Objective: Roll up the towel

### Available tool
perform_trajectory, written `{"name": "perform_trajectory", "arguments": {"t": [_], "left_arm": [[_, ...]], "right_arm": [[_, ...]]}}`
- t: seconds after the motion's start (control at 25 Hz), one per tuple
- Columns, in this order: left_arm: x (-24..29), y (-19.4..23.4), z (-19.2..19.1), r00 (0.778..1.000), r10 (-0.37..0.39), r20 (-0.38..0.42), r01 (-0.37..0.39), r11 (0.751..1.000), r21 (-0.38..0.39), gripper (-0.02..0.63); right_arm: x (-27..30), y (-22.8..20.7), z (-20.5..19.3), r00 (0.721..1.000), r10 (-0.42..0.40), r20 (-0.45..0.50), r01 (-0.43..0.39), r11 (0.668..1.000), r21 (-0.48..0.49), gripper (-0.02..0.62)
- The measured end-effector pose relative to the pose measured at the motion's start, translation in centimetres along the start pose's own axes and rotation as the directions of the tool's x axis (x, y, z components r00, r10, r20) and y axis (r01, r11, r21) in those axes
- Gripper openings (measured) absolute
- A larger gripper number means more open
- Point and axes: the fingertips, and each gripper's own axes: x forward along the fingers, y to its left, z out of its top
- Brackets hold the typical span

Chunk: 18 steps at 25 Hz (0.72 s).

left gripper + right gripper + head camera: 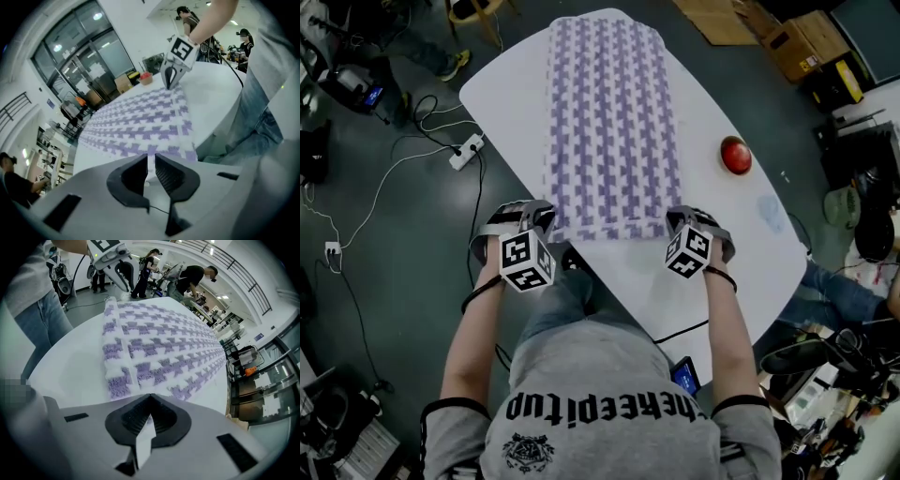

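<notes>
Two grippers: the left gripper (547, 219) and right gripper (674, 223) sit at the near end of a purple-and-white houndstooth terry towel (614, 122), one at each corner.
Towel: spread flat and unrolled along a white oval tabletop (511, 103), its long axis running from 6 o'clock, by the person, out to 12 o'clock.
Left gripper jaws: a slit apart in its own view (151, 157), with a pale strip in the slit; I read this as a pinch on the towel's white hem.
Right gripper jaws: pressed together at the tips (151, 395), right against the hem; whether any cloth is caught between them I cannot tell.
Why the corners: holding both ends of the short edge should let that edge turn over evenly, so the roll starts straight, not skewed.
Why tipped down: both grippers point steeply at the table, which suits catching a thin edge lying flat on it.
Towel from the left gripper: its near-left corner is at the jaw tips, and the cloth (140, 126) stretches away toward 12 o'clock, with the other gripper (169, 79) at about 1 o'clock.
Towel from the right gripper: the near-right corner is at the tips, and the cloth (159, 343) fans out from 11 to 2 o'clock, with the other gripper (123, 284) at 11 o'clock.
Red round object (736, 155): on the table at the towel's 3 o'clock side, well apart from the cloth, so it looks clear of the rolling path.
Stage: rolling looks not yet begun, since no turn of cloth shows at the near edge.
</notes>
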Motion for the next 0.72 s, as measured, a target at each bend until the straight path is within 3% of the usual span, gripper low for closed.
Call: {"name": "perform_trajectory", "arguments": {"t": [0.08,0.16,0.28,0.44,0.56,0.72], "left_arm": [[-2.0,-0.3,1.6,0.997,0.036,0.068,-0.036,0.999,0.002,0.041],[-2.6,-2.4,2.6,0.995,-0.02,0.096,0.015,0.999,0.05,0.047],[-1.5,-6.2,2.3,0.989,-0.133,0.067,0.126,0.987,0.104,0.095],[0.3,-9.8,1.1,0.981,-0.191,0.012,0.189,0.978,0.087,0.11],[1.5,-9.5,0.5,0.981,-0.193,-0.009,0.194,0.978,0.076,0.11],[1.8,-8.9,0.3,0.982,-0.191,-0.01,0.191,0.98,0.062,0.109]], "right_arm": [[-0.5,-0.4,0.0,1.0,-0.023,0.013,0.023,1.0,0.012,0.003],[-1.0,-1.4,0.3,0.998,-0.051,0.039,0.049,0.998,0.035,0.003],[-2.4,-3.0,1.3,0.991,-0.095,0.092,0.089,0.994,0.068,0.003],[-5.6,-2.6,1.7,0.975,-0.141,0.17,0.128,0.988,0.09,0.003],[-7.0,-1.3,1.9,0.971,-0.114,0.212,0.098,0.992,0.085,0.003],[-6.9,2.7,0.9,0.978,0.001,0.21,-0.007,1.0,0.03,0.005]]}}
